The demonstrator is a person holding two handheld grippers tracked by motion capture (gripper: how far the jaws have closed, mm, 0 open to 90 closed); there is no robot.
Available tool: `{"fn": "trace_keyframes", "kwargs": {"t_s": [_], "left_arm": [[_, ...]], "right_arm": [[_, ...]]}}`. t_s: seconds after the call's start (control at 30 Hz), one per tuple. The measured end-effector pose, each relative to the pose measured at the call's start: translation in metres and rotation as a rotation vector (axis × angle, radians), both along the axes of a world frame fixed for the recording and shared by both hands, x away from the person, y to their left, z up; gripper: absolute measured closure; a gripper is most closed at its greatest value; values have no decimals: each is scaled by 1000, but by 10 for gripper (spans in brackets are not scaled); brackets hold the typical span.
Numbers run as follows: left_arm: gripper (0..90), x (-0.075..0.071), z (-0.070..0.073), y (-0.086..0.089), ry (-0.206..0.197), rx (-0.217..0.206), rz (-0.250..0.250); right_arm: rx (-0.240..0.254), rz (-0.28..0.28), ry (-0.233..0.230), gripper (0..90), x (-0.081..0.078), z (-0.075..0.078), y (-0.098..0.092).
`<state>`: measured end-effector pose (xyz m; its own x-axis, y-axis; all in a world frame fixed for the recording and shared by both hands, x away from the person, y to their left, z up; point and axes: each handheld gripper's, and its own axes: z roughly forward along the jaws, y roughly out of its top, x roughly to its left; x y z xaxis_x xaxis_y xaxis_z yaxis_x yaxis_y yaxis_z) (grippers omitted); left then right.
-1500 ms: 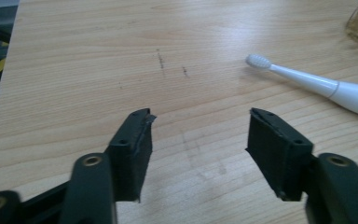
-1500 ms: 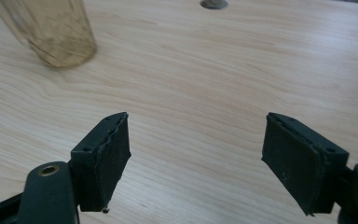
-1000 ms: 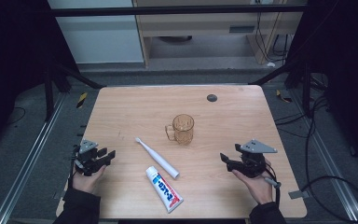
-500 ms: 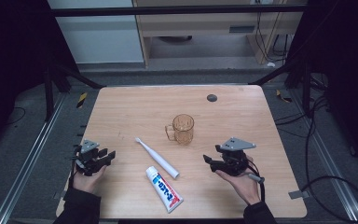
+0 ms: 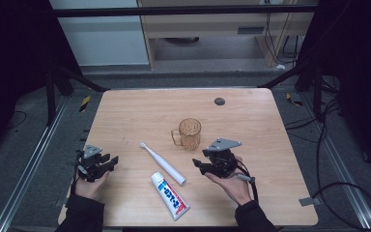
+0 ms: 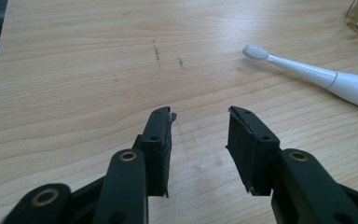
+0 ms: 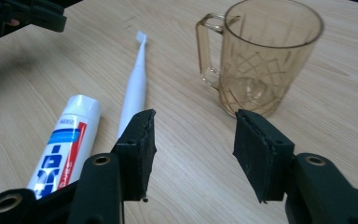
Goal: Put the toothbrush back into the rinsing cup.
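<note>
Wooden and pale, the table point(image 5: 251, 121) stands on a grey floor between dark metal frame rails, with a small dark round mark point(image 5: 219, 101) near its far edge. Near the middle stands an upright amber glass mug point(image 5: 190, 133), its handle turned to the left in the high view. Just beside it, a white electric toothbrush point(image 5: 163, 163) lies flat at a slant, bristle end away from the person. A white toothpaste tube point(image 5: 170, 195) with blue and red print lies near the front edge, its cap close to the toothbrush's thick end. The right gripper point(image 5: 199, 164), held in the person's right hand point(image 5: 232, 186), hovers just in front of the mug, its 2 jaws spread with nothing between them. The left gripper point(image 5: 110, 160) sits at the table's left front, jaws likewise apart and empty, pointing toward the toothbrush.
</note>
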<state>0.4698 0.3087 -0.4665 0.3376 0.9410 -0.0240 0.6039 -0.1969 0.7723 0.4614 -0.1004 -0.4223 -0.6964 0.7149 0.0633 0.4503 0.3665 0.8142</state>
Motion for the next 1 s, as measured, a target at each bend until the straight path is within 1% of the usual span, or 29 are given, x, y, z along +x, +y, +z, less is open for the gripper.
{"fn": "trace_keyframes", "kwargs": {"t_s": [0.2,0.43,0.73,0.87,1.0], "left_arm": [[589,0,0,1,2,-4,1],[585,1,0,1,5,-3,1],[583,1,-1,1,9,1,-3],[583,1,-1,2,9,-2,0],[583,1,-1,2,11,1,-3]], "right_arm": [[-25,29,11,510,1,-3,19],[-57,39,32,522,1,-10,30],[-95,67,77,538,-1,-24,47],[-103,75,96,540,-1,-30,54],[-131,84,108,543,-3,-37,61]]}}
